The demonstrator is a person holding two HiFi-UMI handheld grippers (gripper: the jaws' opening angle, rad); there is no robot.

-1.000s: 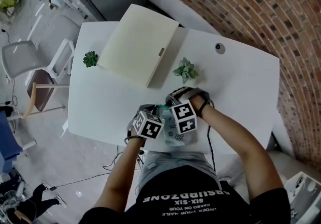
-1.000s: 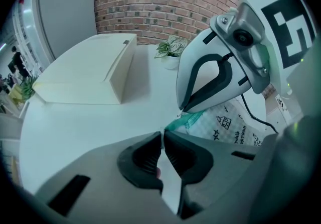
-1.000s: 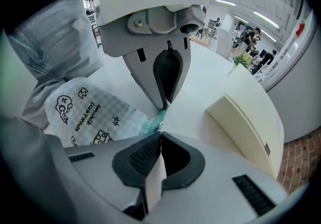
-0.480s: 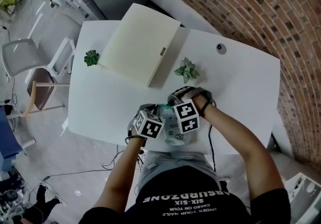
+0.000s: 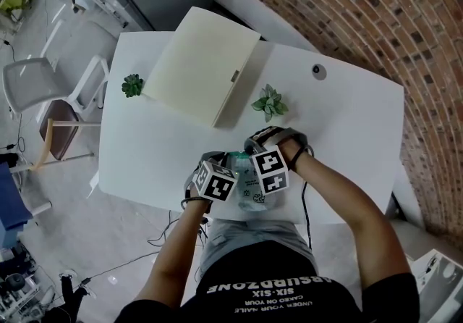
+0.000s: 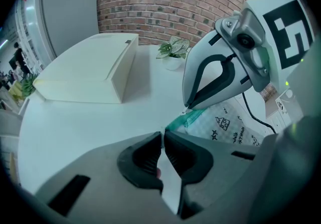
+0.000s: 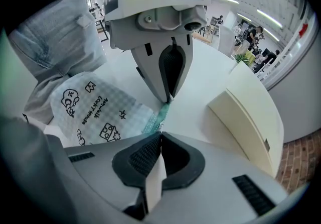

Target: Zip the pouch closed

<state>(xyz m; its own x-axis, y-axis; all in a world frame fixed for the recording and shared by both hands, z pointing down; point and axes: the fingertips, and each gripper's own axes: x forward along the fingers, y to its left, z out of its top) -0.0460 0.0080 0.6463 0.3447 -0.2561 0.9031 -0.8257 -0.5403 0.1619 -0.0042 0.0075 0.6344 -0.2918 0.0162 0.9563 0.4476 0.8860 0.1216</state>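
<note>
On the table [image 5: 347, 133], pouch [image 7: 95, 112] zip [image 7: 161, 112] shows plainly in gripper views only.

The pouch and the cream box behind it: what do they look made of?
The pouch: thin, soft translucent plastic, probably, with a fine grid and black doodle print; it crumples and bulges. Its zip strip looks teal plastic or fabric tape; can't tell which. The box: matte cream, stiff flat faces and crisp edges, likely cardboard or painted board.
</note>
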